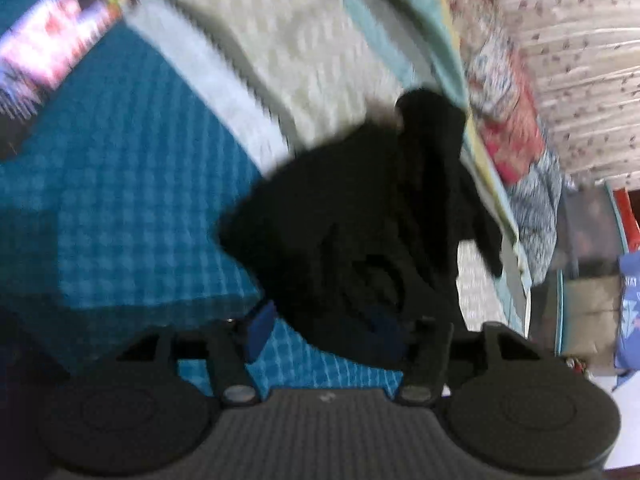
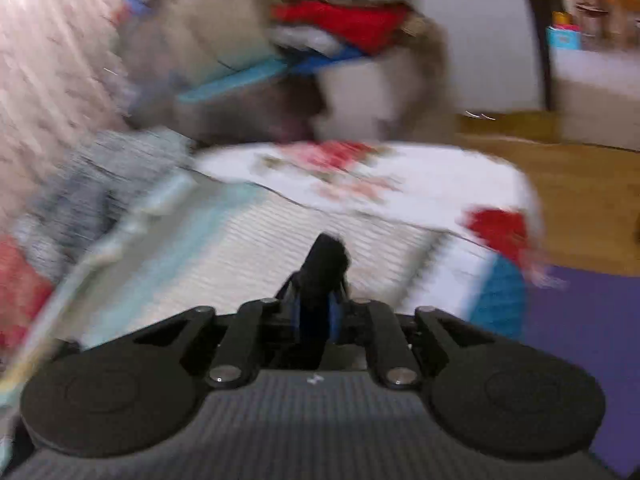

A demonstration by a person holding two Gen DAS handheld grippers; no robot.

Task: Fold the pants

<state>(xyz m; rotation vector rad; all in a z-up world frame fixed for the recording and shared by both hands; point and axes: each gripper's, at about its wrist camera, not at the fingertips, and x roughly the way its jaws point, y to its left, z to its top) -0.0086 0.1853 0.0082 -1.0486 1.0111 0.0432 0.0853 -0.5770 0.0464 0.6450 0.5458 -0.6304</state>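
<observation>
Pants (image 1: 360, 216) lie bunched on the bed (image 1: 120, 184), just past your left tongs (image 1: 328, 332), which are spread wide. Your right tongs (image 2: 318, 312) pinch a black bit of them.

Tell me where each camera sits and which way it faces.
Left wrist: on the left gripper, angled down at black pants on the bed; its open fingers show.
Right wrist: on the right gripper, facing across the bed toward the floor; its fingers pinch black cloth.
Shared: the bed.
</observation>
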